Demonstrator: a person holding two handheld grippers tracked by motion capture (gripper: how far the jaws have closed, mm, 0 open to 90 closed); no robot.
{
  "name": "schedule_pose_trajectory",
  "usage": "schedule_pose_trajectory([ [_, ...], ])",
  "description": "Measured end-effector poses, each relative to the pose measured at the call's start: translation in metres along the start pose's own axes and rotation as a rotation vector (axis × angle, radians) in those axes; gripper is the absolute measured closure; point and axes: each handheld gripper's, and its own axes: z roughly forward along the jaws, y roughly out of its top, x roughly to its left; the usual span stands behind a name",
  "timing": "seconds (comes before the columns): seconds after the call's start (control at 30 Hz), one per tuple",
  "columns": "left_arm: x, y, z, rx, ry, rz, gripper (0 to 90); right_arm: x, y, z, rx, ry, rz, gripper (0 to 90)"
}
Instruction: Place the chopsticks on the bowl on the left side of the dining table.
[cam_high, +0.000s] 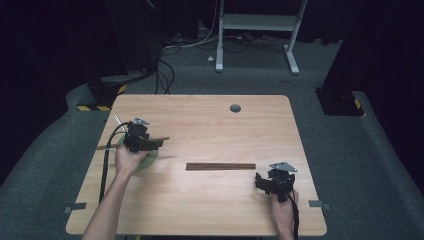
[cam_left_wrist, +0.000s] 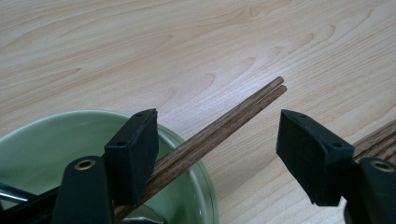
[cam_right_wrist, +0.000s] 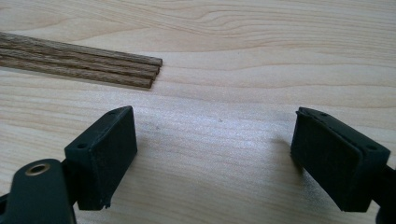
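Note:
A pair of dark wooden chopsticks (cam_left_wrist: 224, 123) lies slanted across the rim of a pale green bowl (cam_left_wrist: 196, 186), tips jutting out over the table. My left gripper (cam_left_wrist: 217, 116) hovers over them with its jaws wide apart; the sticks rest against the inner face of one pad (cam_left_wrist: 135, 154) and stay far from the other. In the high view that gripper (cam_high: 142, 142) is at the table's left, above the bowl (cam_high: 147, 161). A flat bundle of several more chopsticks (cam_high: 220, 166) lies mid-table. My right gripper (cam_right_wrist: 215, 121) is open above bare wood, just short of the bundle's end (cam_right_wrist: 140, 72).
The wooden table (cam_high: 210, 125) has a round cable hole (cam_high: 235, 108) near its far edge. A metal utensil handle (cam_high: 118, 121) sticks out past the bowl's far left side. Beyond the table stand a white frame (cam_high: 257, 22) and cables on grey carpet.

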Motion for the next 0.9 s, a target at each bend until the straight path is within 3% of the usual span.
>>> schedule_pose_trajectory([
  [0.9, -0.0039, -0.0045, -0.0086, -0.037, -0.01, -0.002, 28.1, 0.0, 0.0, 0.0, 0.0, 0.0, 0.0, 13.9],
])
